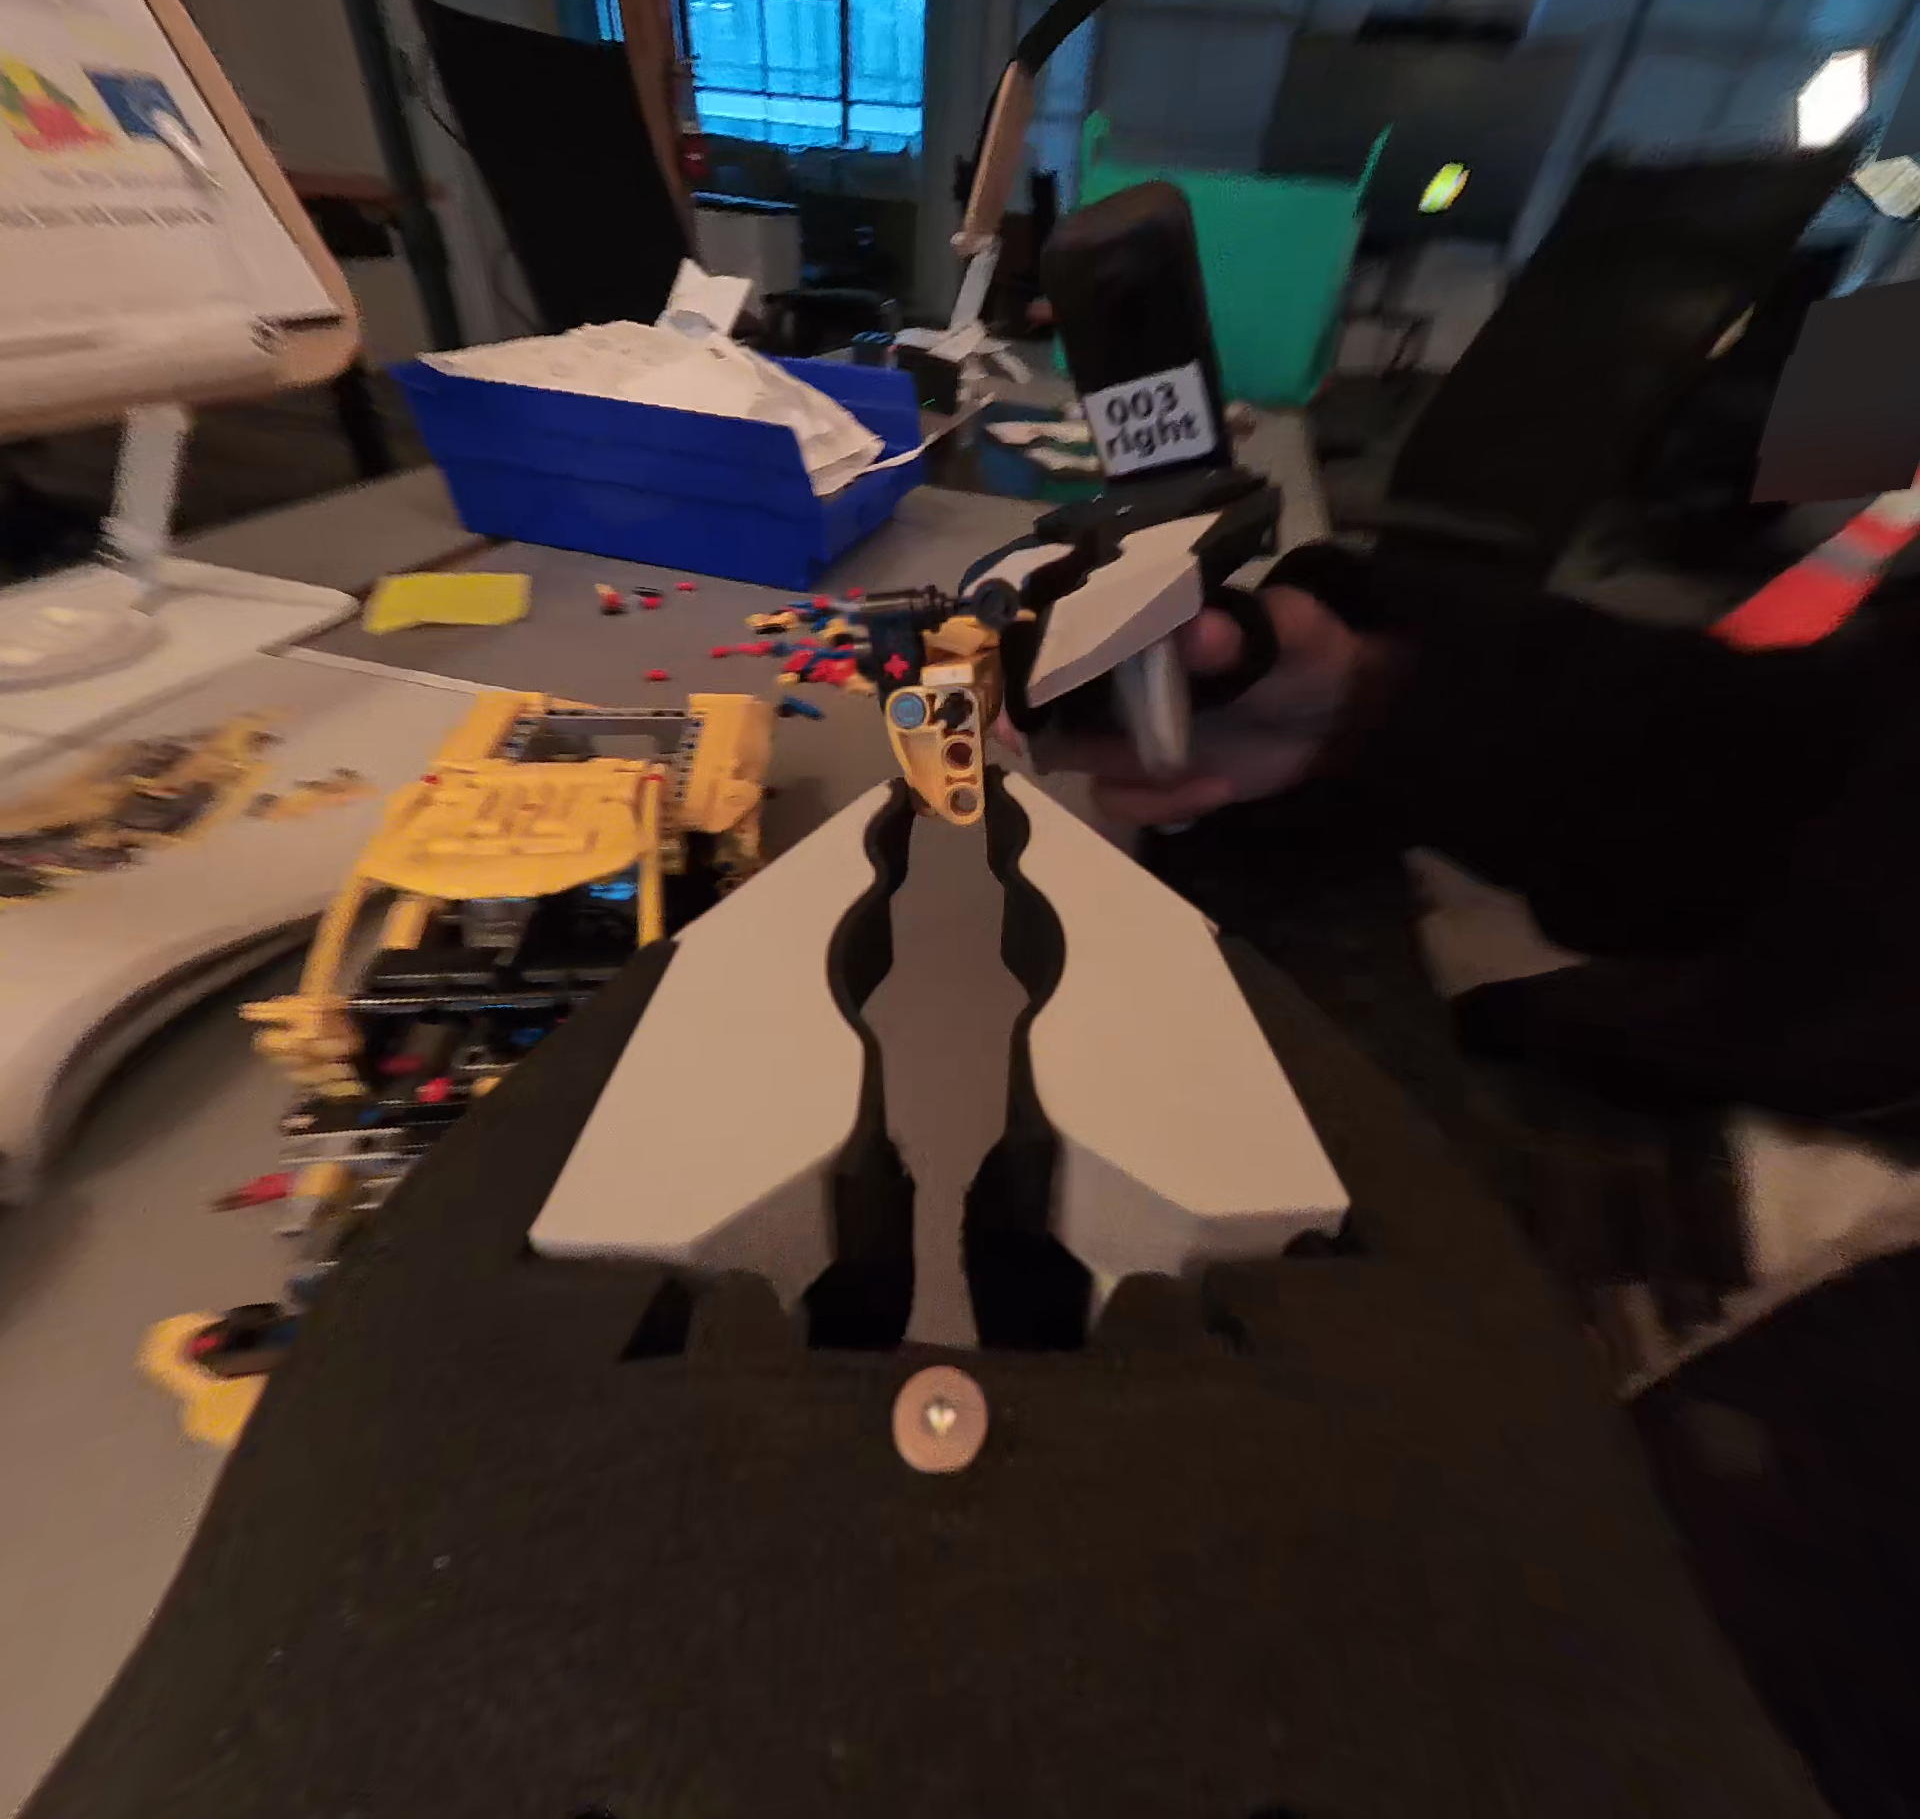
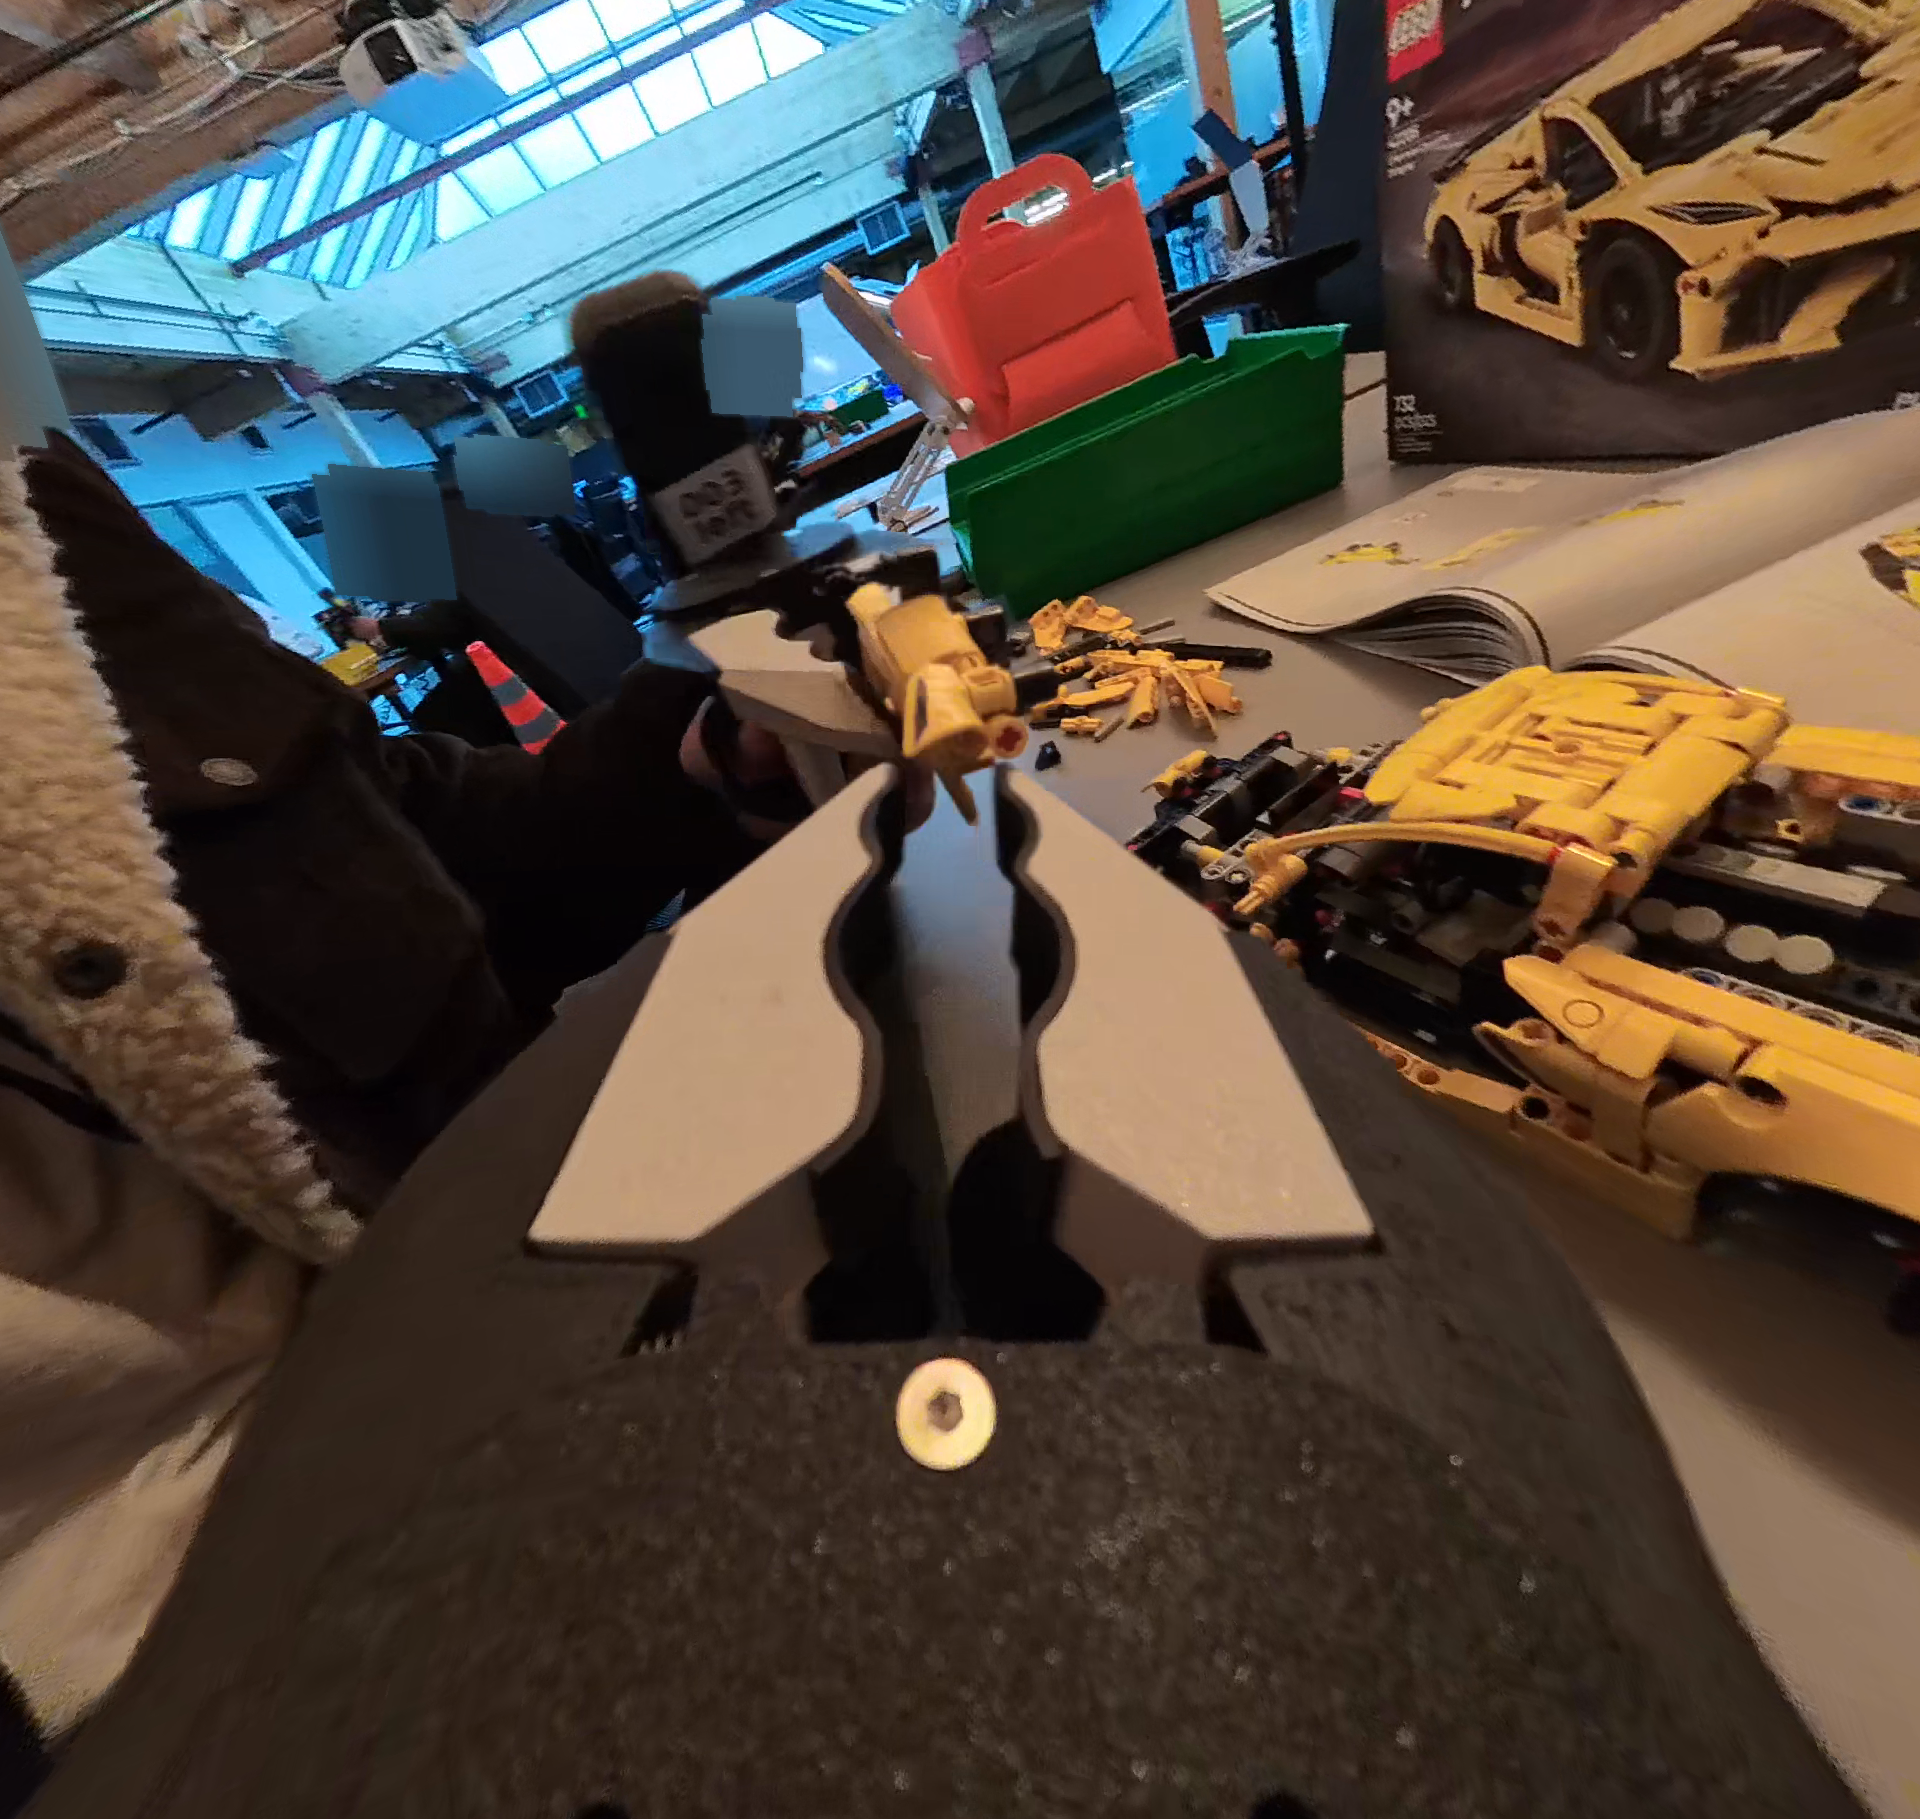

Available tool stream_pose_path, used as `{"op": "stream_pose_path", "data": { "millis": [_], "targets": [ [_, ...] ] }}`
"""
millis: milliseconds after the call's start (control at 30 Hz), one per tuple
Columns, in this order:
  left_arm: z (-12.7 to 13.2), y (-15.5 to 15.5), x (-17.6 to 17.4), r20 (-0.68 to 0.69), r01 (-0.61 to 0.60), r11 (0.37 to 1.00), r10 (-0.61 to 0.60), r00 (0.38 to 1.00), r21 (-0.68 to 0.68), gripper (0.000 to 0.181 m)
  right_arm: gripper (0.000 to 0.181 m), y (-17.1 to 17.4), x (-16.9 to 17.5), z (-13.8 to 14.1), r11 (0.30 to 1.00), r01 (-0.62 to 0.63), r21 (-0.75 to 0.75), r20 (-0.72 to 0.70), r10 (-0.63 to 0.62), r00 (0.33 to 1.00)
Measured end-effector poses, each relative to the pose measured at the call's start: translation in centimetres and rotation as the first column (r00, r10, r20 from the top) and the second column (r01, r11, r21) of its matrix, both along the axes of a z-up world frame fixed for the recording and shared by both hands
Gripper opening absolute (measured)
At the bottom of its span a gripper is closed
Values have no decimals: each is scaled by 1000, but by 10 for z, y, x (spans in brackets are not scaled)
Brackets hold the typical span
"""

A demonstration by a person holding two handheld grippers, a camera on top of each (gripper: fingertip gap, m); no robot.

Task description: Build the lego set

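Observation:
A small yellow and black lego sub-assembly [image 1: 935,720] hangs in the air between both grippers. My left gripper [image 1: 940,793] is shut on its lower yellow beam. My right gripper [image 2: 948,795] is shut on a thin yellow part at the other end of the sub-assembly [image 2: 940,694]. The right gripper [image 1: 1023,642] shows beyond the piece in the left wrist view, and the left gripper [image 2: 831,673] shows beyond it in the right wrist view. The partly built yellow car [image 1: 540,834] lies on the grey table, left of my left gripper and right of my right gripper [image 2: 1558,834].
Loose lego parts [image 1: 810,637] [image 2: 1132,678] lie scattered behind the car. A blue bin [image 1: 644,481] with papers, a green bin [image 2: 1143,460], a red bag [image 2: 1039,315], the lego box [image 2: 1662,190] and an open instruction booklet [image 2: 1558,564] stand around. A person's dark sleeves hold the grippers. Left and right tips are no more than a few centimetres apart.

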State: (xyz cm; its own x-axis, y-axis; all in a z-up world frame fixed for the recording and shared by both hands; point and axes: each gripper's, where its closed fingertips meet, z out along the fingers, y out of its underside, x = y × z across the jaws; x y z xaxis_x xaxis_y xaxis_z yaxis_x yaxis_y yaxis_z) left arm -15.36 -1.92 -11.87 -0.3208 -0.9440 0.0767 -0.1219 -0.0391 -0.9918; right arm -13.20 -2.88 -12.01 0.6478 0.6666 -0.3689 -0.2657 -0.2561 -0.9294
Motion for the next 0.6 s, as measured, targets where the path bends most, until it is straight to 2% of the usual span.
{"op": "stream_pose_path", "data": {
  "millis": [67, 133, 167, 267, 367, 500, 600],
  "targets": [
    [-2, 6, 1, 12, -79, 981, 78, 997, 179, 14, 32, 4, 3, -1, 1000, 22, -9, -12, -22, 1000],
    [-5, 15, 1, 36, -158, 917, 155, 987, 366, 14, 43, 8, 8, -3, 998, 63, -14, -3, -63, 998],
    [-7, 20, 1, 46, -190, 869, 190, 981, 457, 13, 45, 9, 10, -4, 996, 85, -8, 17, -85, 996],
    [-15, 31, 1, 89, -251, 668, 267, 959, 701, 13, 47, 13, 14, -2, 989, 146, 26, 76, -147, 986],
    [-18, 29, 4, 142, -280, 519, 290, 947, 808, 13, 29, 12, 0, 3, 991, 120, 54, 109, -126, 986],
    [-17, 30, 5, 231, -320, 277, 309, 922, 906, 13, 27, 15, -19, 2, 998, 66, 4, 82, -67, 994],
    [-16, 29, 6, 268, -333, 184, 306, 914, 925, 13, 20, 19, -16, 1, 996, 89, -2, 92, -88, 992]
  ]
}}
